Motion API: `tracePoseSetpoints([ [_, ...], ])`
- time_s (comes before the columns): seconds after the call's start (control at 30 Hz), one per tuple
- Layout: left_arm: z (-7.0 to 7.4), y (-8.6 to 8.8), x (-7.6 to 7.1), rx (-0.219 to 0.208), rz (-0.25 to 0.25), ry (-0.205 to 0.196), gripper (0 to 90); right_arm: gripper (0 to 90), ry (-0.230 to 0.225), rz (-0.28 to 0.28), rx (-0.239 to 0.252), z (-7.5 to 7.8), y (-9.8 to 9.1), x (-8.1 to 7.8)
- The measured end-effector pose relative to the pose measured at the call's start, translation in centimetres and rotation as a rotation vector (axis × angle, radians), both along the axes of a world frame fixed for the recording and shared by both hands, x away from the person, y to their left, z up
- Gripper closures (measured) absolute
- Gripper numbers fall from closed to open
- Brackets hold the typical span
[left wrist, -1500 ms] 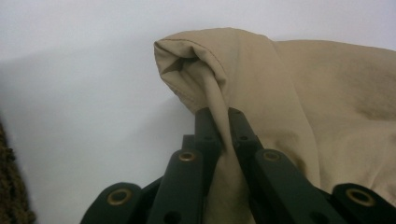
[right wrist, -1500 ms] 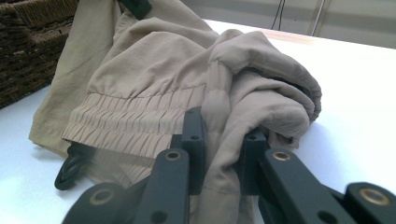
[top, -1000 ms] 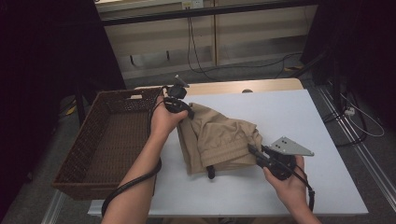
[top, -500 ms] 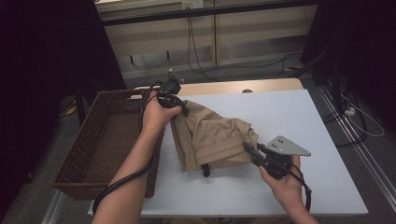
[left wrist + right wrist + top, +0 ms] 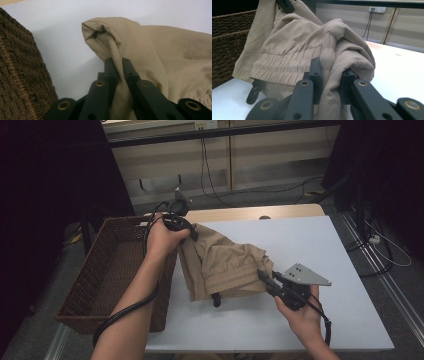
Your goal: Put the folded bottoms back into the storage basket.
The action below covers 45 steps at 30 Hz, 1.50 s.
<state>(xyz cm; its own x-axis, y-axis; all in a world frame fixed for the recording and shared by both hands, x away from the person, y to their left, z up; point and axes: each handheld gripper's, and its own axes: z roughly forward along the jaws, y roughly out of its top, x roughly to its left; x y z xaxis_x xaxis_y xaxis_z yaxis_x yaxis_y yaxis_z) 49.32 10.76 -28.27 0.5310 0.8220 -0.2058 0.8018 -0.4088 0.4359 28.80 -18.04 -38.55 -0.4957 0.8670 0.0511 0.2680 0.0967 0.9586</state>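
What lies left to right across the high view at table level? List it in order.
Brown wicker basket → left tool clamped on the cloth → tan garment → right tool gripping its other end → bare white tabletop.

A brown wicker basket (image 5: 100,280) sits at nine o'clock on the white table (image 5: 320,250) (black cables (image 5: 210,165) trail at twelve).

no readable text, label or number shows anywhere.
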Motion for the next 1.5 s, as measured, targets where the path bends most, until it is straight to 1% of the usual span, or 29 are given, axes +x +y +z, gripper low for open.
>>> tracePoseSetpoints([
  [0.1, 0.4, 0.1, 0.0, 0.008, -0.003, -0.001, 85.5, 78.1, -0.004, 0.003, 0.004, 0.2, 0.1, 0.0],
  [0.2, 0.6, 0.3, 0.0, 0.006, 0.002, -0.004, 85.5, 78.1, -0.008, 0.005, 0.005, 0.4, 0.3, 0.0],
  [0.37, 1.0, 0.6, 0.1, 0.002, 0.003, 0.005, 85.5, 78.1, -0.016, 0.008, 0.002, 0.6, 0.5, 0.1],
  [0.57, 1.8, 0.8, 0.1, 0.000, 0.006, 0.016, 85.5, 78.1, -0.017, 0.008, 0.021, 0.6, 0.7, 0.2],
  [0.63, 2.1, 0.9, 0.1, -0.004, 0.009, 0.012, 85.4, 78.1, -0.020, 0.007, 0.024, 0.7, 0.8, 0.2],
  [0.7, 2.5, 1.0, 0.2, -0.001, 0.002, 0.010, 85.5, 78.1, -0.025, 0.011, 0.026, 0.9, 0.9, 0.3],
  [0.9, 3.3, 1.3, 0.1, -0.002, 0.007, 0.009, 85.4, 78.1, -0.034, 0.012, 0.033, 1.4, 1.1, 0.3],
  [1.03, 3.6, 1.6, 0.1, -0.011, 0.014, 0.011, 85.5, 78.1, -0.041, 0.016, 0.036, 1.7, 1.2, 0.3],
  [1.17, 4.0, 1.8, 0.1, -0.016, 0.010, 0.006, 85.5, 78.1, -0.046, 0.019, 0.037, 1.9, 1.4, 0.3],
  [1.2, 4.1, 1.8, 0.1, -0.019, 0.018, 0.005, 85.5, 78.1, -0.049, 0.019, 0.037, 2.0, 1.4, 0.3],
  [1.23, 4.3, 1.9, 0.1, -0.016, 0.010, 0.005, 85.5, 78.1, -0.050, 0.018, 0.035, 2.0, 1.4, 0.3],
  [1.4, 4.9, 1.9, 0.0, -0.027, 0.015, 0.007, 85.4, 78.1, -0.055, 0.020, 0.039, 2.5, 1.4, 0.3],
  [1.5, 5.2, 2.0, 0.0, -0.020, 0.015, 0.007, 85.5, 78.1, -0.059, 0.021, 0.039, 2.7, 1.5, 0.3],
])
